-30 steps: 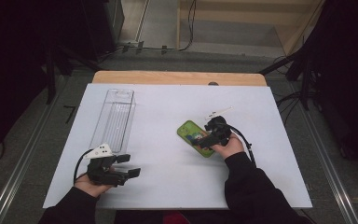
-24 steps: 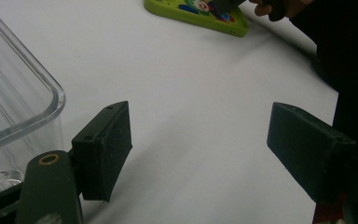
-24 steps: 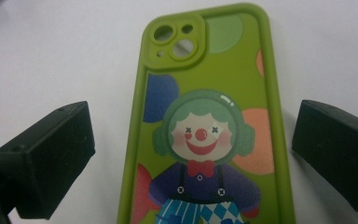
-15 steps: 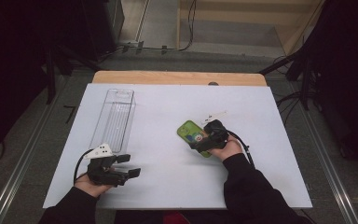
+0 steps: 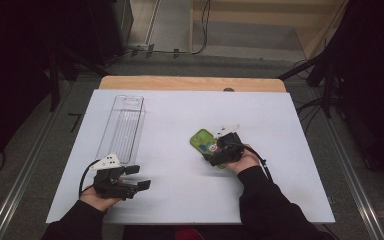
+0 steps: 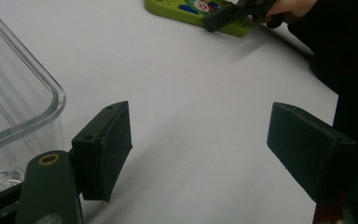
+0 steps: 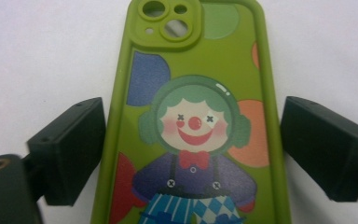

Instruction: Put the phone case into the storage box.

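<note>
Clear plastic oblong bin (image 5: 122, 127) lies at far left on the white desk (image 5: 180, 200). Left hand-held gripper (image 5: 139, 177) idles just beside its near end, jaws wide, holding nothing. Right hand-held gripper (image 5: 214, 150) has slid leftward over the green clown-print phone case (image 7: 193, 116); jaws apart, straddling both long edges. Likely about to grip.
</note>
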`<state>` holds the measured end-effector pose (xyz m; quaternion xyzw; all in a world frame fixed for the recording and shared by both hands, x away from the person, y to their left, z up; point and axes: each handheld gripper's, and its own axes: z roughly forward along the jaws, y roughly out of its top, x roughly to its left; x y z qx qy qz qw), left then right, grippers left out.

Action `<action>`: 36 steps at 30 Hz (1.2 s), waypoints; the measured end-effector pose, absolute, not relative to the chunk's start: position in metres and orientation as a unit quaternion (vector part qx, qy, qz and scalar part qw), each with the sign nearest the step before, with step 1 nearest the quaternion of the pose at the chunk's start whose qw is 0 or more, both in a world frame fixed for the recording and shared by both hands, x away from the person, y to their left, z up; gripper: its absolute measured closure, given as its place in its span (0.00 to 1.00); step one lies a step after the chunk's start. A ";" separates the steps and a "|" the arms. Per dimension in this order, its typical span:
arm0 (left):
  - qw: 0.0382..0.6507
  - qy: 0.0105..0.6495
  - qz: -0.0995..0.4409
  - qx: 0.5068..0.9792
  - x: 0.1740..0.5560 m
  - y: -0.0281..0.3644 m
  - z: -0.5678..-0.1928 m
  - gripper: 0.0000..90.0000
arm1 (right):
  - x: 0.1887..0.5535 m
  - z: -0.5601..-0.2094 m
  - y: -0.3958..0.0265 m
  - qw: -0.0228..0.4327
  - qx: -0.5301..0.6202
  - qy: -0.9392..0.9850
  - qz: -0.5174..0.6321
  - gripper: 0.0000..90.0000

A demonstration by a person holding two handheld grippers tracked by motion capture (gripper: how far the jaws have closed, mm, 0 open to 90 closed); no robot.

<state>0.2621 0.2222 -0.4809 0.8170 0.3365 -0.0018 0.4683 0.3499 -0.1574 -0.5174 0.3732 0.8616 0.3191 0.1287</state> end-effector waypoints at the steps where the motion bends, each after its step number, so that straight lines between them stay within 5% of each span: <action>1: 0.468 0.336 -0.002 0.817 0.262 0.222 -0.481 0.25 | 0.350 -0.517 -0.158 0.128 0.375 0.861 0.320 0.10; 36: 0.472 0.338 -0.007 0.814 0.264 0.223 -0.480 0.25 | 0.350 -0.511 -0.164 0.109 0.397 0.841 0.350 0.16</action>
